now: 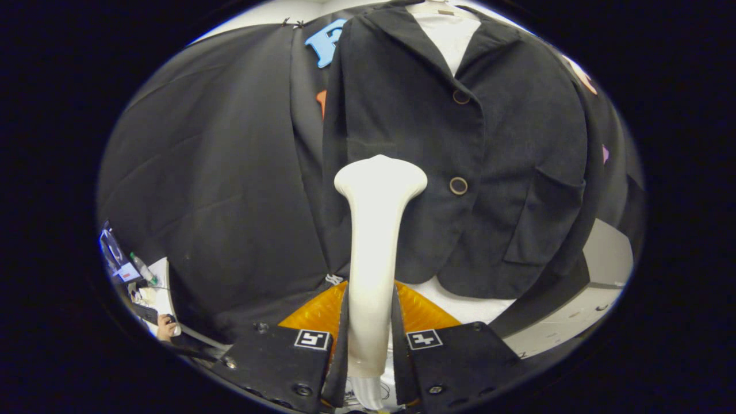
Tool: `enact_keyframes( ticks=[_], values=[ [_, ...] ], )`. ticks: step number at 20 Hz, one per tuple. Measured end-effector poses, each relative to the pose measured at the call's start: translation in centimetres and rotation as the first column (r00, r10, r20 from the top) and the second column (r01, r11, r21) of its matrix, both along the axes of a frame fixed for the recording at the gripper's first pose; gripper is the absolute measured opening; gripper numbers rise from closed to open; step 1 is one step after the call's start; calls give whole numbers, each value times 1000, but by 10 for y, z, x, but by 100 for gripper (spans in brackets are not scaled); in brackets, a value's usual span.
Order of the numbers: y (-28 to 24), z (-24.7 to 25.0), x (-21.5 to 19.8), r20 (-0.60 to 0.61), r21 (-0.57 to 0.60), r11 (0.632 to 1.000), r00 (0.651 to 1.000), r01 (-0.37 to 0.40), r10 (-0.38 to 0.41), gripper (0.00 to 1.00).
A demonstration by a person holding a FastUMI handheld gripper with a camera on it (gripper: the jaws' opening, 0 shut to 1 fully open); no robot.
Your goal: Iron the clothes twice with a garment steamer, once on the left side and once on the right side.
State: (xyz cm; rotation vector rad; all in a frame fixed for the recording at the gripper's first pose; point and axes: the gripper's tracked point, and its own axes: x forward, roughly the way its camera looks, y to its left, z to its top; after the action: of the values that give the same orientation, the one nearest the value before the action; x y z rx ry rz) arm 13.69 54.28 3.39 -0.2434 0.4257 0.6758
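While gripper fingers clamp white steamer handle from both sides, we see steamer head against black jacket front, left of lower button; jacket hangs on booth wall.

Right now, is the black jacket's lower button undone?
No, the black jacket has its lower brown ring button fastened, just beyond the white steamer head held in the claw.

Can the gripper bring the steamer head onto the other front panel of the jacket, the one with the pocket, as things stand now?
Probably yes. The gripper is shut on the steamer, whose head sits at the jacket beside the lower button. Nothing hangs between the head and the pocket.
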Motion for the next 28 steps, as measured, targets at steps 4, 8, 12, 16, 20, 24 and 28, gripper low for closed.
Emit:
enact_keyframes(
  ticks=[4, 8, 12, 16, 20, 24, 28],
  values=[
    [-1, -9, 2, -25, -18, 1000, 1000, 5, -5, 35],
    [0, -20, 4, -52, -37, 999, 999, 13, -15, 35],
    [-2, -23, 3, -68, -46, 999, 998, 14, -17, 35],
    [-2, -23, 3, -68, -48, 999, 997, 18, -21, 35],
    [-2, -26, 5, -62, -48, 998, 997, 35, -38, 35],
    [-4, -29, 4, -61, -59, 997, 997, 48, -52, 35],
    [-2, -28, -2, -82, -59, 997, 995, 48, -53, 36]
  ],
)
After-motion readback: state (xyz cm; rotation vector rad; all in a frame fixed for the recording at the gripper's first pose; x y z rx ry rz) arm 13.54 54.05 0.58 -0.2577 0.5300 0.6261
